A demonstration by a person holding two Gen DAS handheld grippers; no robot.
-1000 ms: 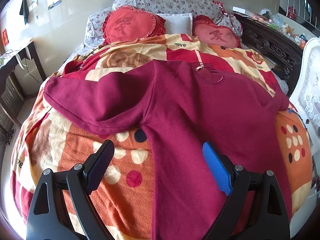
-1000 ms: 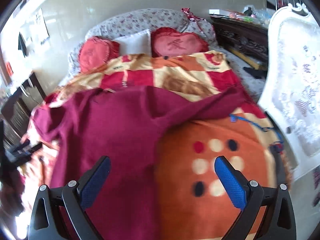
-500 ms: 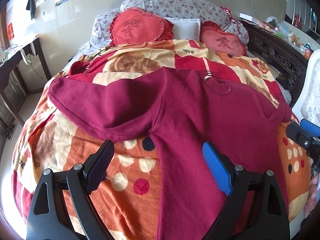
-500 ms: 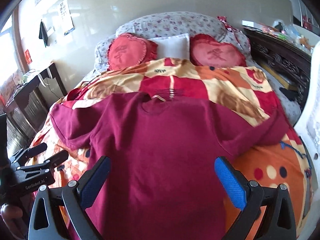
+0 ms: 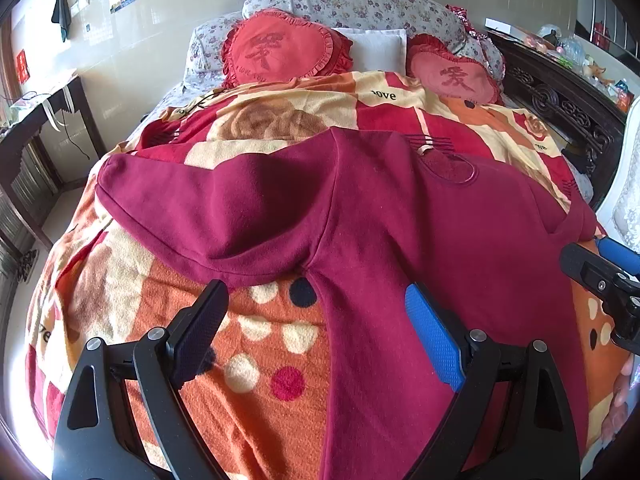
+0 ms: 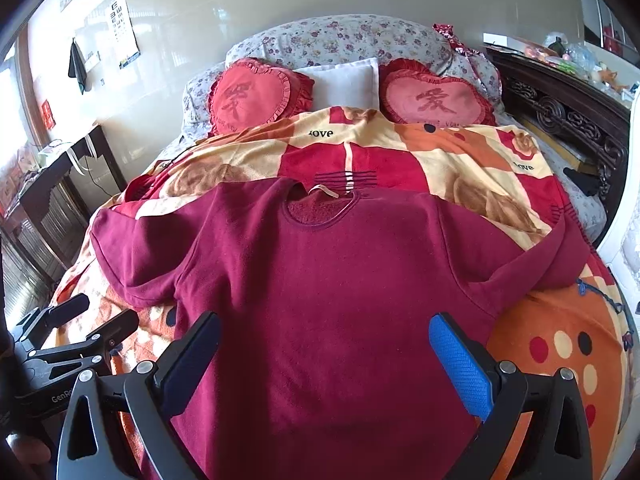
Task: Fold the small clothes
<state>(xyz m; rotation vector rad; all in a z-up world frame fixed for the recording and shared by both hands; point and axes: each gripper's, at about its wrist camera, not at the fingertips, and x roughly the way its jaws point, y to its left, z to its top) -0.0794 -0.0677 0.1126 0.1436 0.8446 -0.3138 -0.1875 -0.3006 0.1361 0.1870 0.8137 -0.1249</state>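
Black and blue pads stand spread on both our tongs, nothing pinched between them. Our left tongs [image 5: 316, 334] hover over the near left edge of the sweater [image 6: 340, 300], by the armpit; our right tongs [image 6: 324, 356] hang above its lower middle. The maroon sweater lies face up on the patterned blanket [image 6: 560, 344], collar [image 6: 320, 208] toward the heart pillows [image 6: 260, 96], both sleeves spread sideways. We judge folding not yet begun. Thick fleece may bunch if we pinch only the top layer, and the soft blanket could get caught in the grip and lift along with it. The right sleeve [image 6: 560, 256] droops near the bed edge and could slide off.
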